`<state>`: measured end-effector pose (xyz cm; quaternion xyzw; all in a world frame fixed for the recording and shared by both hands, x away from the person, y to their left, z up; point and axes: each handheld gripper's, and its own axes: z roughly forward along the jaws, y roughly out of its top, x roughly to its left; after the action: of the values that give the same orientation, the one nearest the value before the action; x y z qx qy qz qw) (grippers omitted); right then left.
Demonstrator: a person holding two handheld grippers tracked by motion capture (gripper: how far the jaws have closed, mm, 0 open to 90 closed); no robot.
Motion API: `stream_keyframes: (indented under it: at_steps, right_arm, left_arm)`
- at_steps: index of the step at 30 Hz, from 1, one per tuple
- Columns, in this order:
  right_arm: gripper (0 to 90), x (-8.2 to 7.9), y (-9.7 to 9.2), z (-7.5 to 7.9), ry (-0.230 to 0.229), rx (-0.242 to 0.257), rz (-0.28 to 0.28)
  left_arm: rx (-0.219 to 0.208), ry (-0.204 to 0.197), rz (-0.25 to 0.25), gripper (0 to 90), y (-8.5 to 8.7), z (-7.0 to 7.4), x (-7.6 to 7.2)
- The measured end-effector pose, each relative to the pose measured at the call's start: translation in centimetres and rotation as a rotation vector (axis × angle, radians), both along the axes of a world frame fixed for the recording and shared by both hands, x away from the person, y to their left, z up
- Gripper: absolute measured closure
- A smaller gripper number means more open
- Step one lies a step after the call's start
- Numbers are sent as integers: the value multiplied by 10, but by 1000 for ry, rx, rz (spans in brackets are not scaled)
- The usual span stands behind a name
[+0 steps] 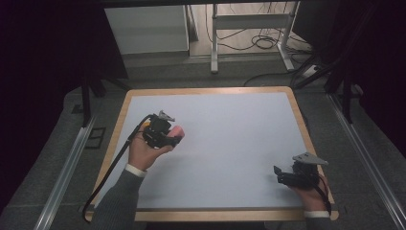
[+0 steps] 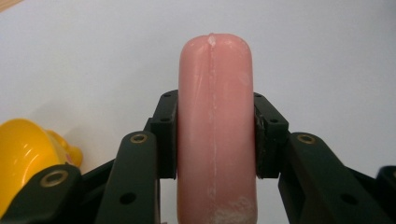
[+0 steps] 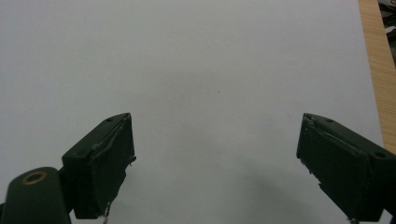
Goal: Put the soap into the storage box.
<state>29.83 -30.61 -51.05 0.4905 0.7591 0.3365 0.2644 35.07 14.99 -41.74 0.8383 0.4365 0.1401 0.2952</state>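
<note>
A pink rounded, sausage-like thing stands upright between the jaws of my left gripper, whose pads press on both its sides. In the high view the left gripper is held above the left part of the white mat, with the pink thing poking out at its tip. A yellow rounded toy lies low at the left, partly hidden by the jaw. My right gripper rests near the mat's front right corner. Its jaws stand wide apart over bare mat.
The mat lies on a table with a wooden rim. Metal rails run along both sides. Beyond the far edge stand desk legs and loose cables on the floor.
</note>
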Motion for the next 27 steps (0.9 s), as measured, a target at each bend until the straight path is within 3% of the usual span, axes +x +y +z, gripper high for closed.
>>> stream_keyframes:
  at_steps: [27]
  right_arm:
    - [111,0,-1,0,0,1,-5]
  left_arm:
    - [-1,-11,53,601,22,7,7]
